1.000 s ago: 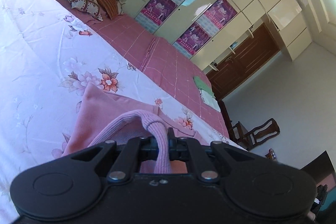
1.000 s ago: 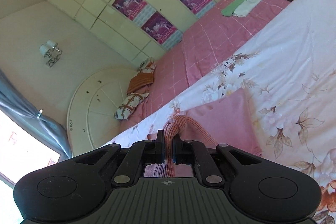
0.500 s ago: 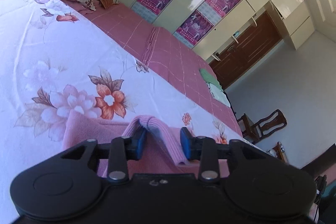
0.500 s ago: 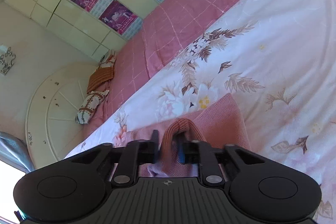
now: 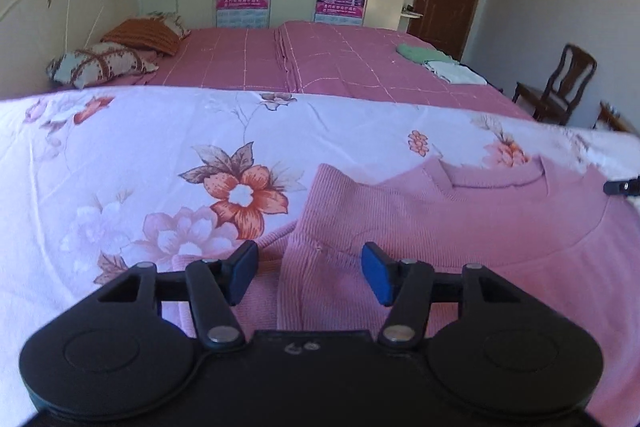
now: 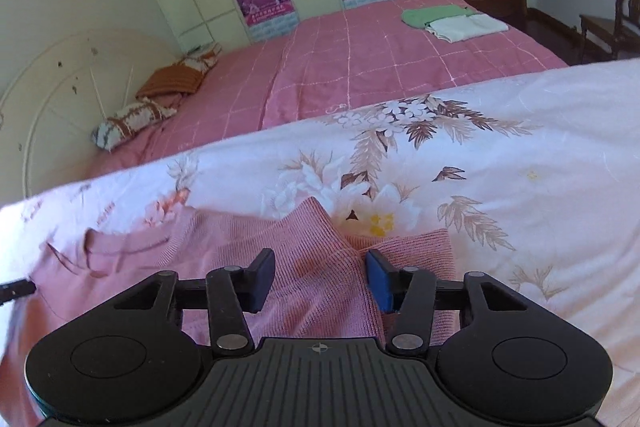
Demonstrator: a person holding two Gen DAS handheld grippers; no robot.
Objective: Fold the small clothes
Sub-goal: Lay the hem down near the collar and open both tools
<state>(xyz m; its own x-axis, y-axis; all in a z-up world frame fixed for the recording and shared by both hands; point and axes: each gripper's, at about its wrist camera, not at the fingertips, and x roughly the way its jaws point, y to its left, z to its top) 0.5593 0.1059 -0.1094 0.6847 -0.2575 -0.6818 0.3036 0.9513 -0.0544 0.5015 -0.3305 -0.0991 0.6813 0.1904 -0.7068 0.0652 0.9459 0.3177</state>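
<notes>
Garment: pink knit sweater [image 5: 460, 211], spread flat on the floral bedspread [image 5: 140, 163], neckline toward the far side of the bed.
Garment, right view: same sweater [image 6: 224, 259], sleeve end [image 6: 404, 247] lying just beyond the right-hand pad.
Left gripper [image 5: 310, 273]: fingers apart and opening; knit fabric lies below and between the pads, not pressed by either.
Right gripper [image 6: 320, 277]: fingers apart and opening; sweater shoulder area lies between the pads, not clamped.
Opposite tool: tip of the right gripper visible at the right edge of the left view; tip of the left gripper at the left edge of the right view.
Long axis: sweater runs side to side across both views, shoulder to shoulder, with one gripper at each end.
Key relation: fabric directly ahead of and under both sets of fingers; left hand nearer the left sleeve seam, right hand nearer the right sleeve.
Judged step: release after laying flat; next grasp likely at a sleeve or side edge to fold inward.
Risk: loose knit may catch on a pad on withdrawal.
Background: folded green and white clothes [image 6: 452, 21] on the pink checked cover, well apart.
</notes>
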